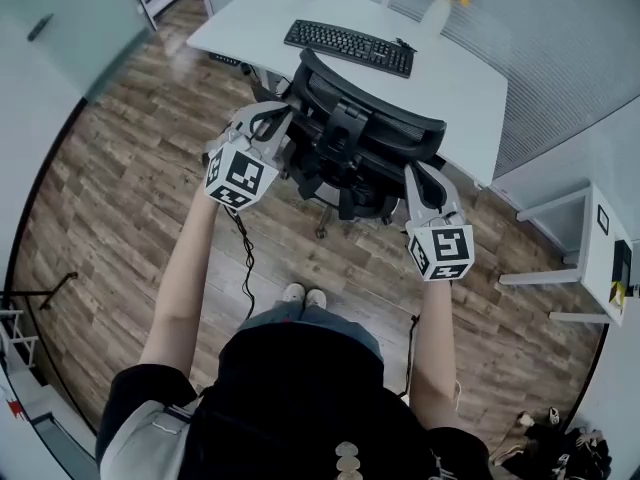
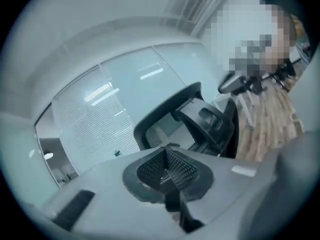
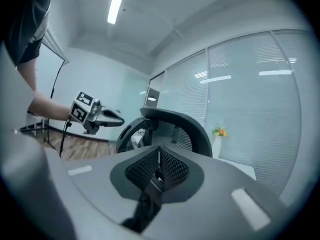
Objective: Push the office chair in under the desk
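Head view: black mesh office chair (image 1: 380, 128), white rounded bench (image 1: 460, 78), wood-plank floor (image 1: 120, 168).
Left gripper (image 1: 272, 118), right gripper (image 1: 415, 176): fingers clenched, empty.

Soft, even, cool light fills the head view. The white bench (image 1: 470, 98) is bright without glare, and the office chair (image 1: 365, 133) casts only a faint shadow on the wooden floor (image 1: 120, 188). Straight lines bow toward the edges and the corners darken.

Both gripper views sit inside a black circular border with heavy wide-angle bending. The left gripper view is smeared and soft throughout, with pale light streaks reflected on the glass wall (image 2: 107, 96). The right gripper view is crisper. A ceiling lamp (image 3: 116, 6) flares white at top left, and strip reflections show on the blinds (image 3: 270, 74). The left tongs (image 2: 165, 156) and right tongs (image 3: 158, 154), close to the lens, are out of focus.
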### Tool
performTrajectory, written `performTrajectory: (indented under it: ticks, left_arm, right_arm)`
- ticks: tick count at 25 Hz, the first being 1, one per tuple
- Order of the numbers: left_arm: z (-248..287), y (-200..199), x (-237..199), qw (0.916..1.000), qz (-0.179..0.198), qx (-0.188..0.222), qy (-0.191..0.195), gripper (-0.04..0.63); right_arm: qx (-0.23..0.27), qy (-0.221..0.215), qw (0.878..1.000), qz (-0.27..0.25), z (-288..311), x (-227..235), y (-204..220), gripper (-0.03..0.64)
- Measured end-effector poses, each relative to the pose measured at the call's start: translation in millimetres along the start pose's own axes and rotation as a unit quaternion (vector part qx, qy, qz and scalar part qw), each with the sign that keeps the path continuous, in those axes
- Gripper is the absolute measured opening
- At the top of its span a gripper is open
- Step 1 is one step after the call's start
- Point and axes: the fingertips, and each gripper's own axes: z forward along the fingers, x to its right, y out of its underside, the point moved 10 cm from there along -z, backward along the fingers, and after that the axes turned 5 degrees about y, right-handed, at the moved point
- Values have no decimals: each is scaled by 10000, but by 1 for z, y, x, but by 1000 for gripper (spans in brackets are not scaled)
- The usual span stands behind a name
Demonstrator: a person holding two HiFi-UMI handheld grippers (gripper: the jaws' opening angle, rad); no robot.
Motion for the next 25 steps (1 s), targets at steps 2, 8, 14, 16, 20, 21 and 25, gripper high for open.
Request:
performTrajectory:
  ticks: [2,8,14,16,20,21,25]
  left_arm:
    - [-9,-4,-2,9961,-745,381,-273,8]
    - [-16,9,2,9707,-2107,861,-769,8]
    - [-21,22,11,9614,-2481,814,-871,8]
    - [-23,20,11,9614,-2464,834,-900,8]
    - [-25,16,8,9614,-2428,869,-963,8]
    - [-25,14,8,9617,-2413,869,-969,8]
    - [-22,9,8,9634,-2348,881,-944,8]
  right_arm:
    - [356,256,9985,322,-5,3,0,9]
    - [898,1018,9863,935,-15,10,3,9]
    - [969,1459,9769,1228,-24,12,13,8]
    - [974,1497,9757,1269,-27,13,15,8]
    - [946,1526,9754,1277,-28,11,17,8]
    - [936,1521,9757,1273,-29,10,17,8]
    - [928,1480,9762,1285,-30,9,17,8]
